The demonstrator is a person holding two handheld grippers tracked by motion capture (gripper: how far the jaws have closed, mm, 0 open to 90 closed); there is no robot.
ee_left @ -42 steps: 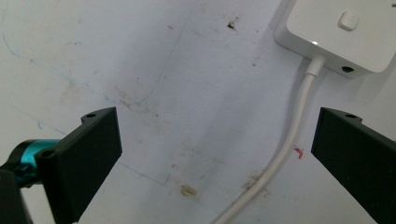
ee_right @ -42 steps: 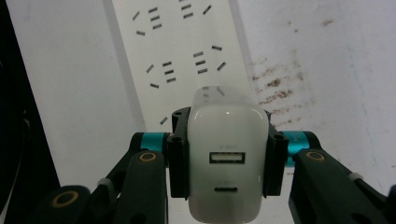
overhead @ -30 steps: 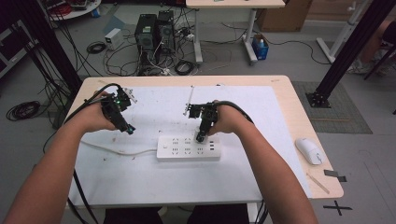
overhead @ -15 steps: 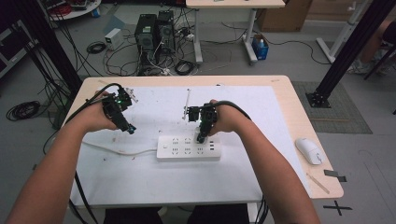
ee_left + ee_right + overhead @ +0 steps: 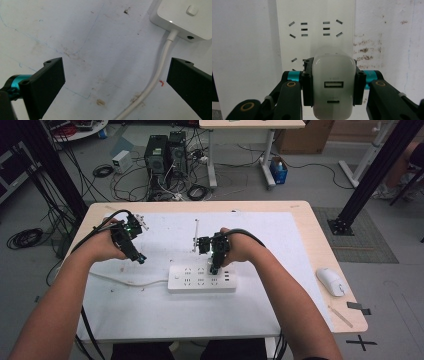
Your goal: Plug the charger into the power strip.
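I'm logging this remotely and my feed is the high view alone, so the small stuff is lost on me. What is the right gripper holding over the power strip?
Observer: A white charger, clamped between the right gripper jaws, with two ports on the face toward its camera.
Operator: Is it plugged in?
Observer: Cannot tell; it hangs over the power strip, hiding the sockets under it.
Operator: And the left gripper?
Observer: The left gripper is open and empty, jaws wide apart above the white sheet.
Operator: Anything below it?
Observer: The strip's white cable runs between the jaws, leaving the end of the strip that carries a square button.
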